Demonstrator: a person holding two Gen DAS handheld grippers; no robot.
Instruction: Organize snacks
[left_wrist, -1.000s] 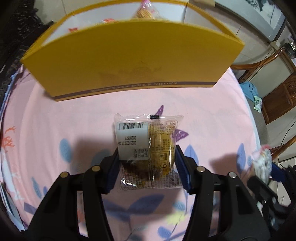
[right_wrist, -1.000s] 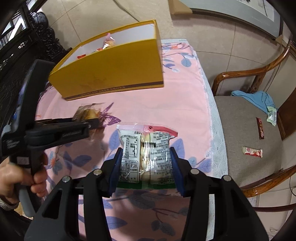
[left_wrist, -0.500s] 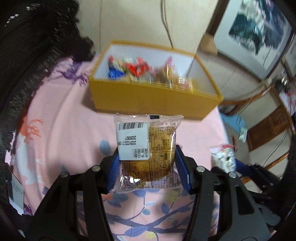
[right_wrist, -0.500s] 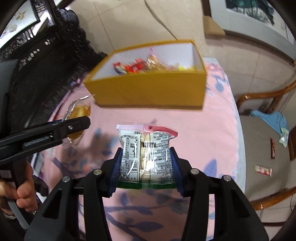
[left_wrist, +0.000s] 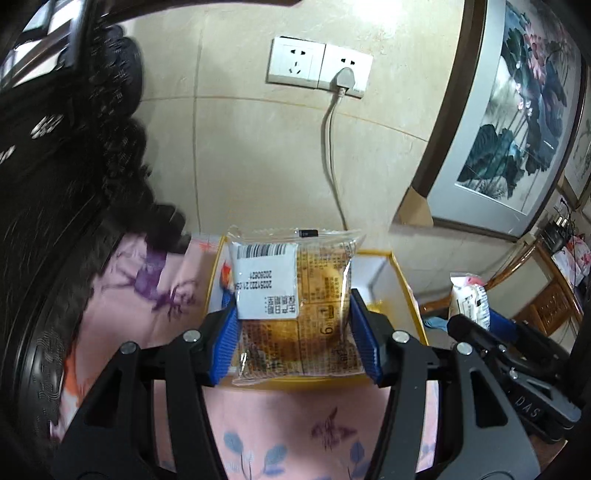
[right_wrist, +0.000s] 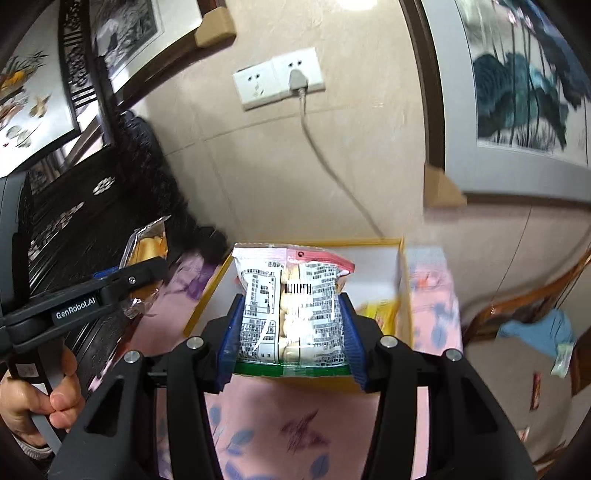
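Up come both grippers since a second ago, each packet now hanging in front of the yellow box (left_wrist: 404, 284). Left gripper (left_wrist: 293, 341) pinches the cake packet (left_wrist: 295, 306); right gripper (right_wrist: 290, 341) pinches the white packet (right_wrist: 291, 314), box just behind on the pink cloth (right_wrist: 266, 413).

Left gripper (left_wrist: 293, 343) and right gripper (right_wrist: 291, 341) side by side, fingers clamped, tilted downward.
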